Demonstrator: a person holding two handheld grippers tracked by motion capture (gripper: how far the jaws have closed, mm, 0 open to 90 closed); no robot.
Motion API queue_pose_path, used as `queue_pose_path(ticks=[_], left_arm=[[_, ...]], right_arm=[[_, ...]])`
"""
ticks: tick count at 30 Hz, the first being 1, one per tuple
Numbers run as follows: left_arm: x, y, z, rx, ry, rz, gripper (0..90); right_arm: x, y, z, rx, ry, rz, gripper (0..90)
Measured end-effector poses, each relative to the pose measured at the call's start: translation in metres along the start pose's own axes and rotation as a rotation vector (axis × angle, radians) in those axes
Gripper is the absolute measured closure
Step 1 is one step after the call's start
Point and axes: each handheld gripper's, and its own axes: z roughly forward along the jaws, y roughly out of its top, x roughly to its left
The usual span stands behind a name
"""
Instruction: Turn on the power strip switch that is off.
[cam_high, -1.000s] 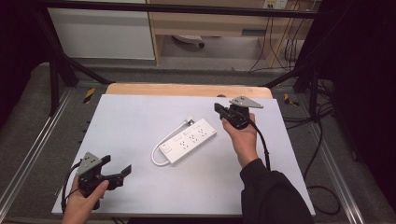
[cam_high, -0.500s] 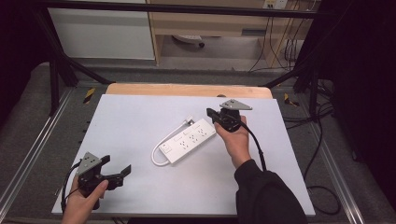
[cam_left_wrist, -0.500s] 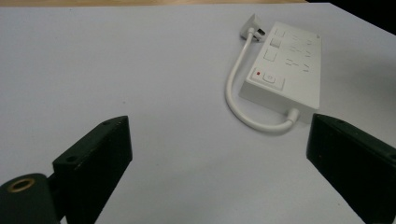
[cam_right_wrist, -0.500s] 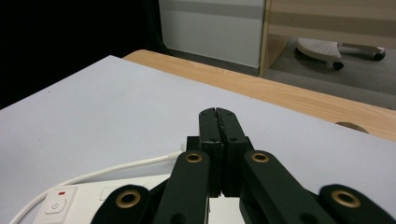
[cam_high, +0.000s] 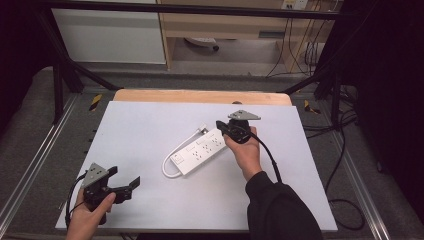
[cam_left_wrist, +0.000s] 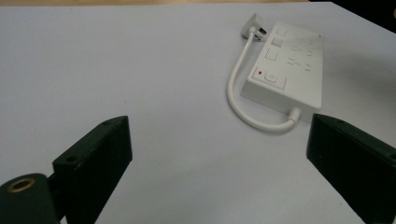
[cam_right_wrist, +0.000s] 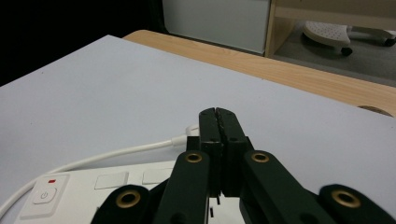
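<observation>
R gripper (cam_high: 224, 126), jaws pressed together and empty, is hovering over the far end of the power strip (cam_high: 200, 151), which is lying diagonally mid-table. L gripper (cam_high: 131, 184), jaws spread, is waiting well apart, near the front-left corner.

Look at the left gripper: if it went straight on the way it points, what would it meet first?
Probably the power strip. The open left gripper faces it over bare white tabletop; its looped cord likely comes first, though depth is unclear.
</observation>
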Motion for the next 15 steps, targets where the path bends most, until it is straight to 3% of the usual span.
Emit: queue_pose_path(ticks=[15], left_arm=[[0.0, 0.0, 0.0, 0.005, 0.001, 0.0, 6.8]], right_arm=[[0.01, -0.009, 0.012, 0.029, 0.032, -0.01, 90.0]])
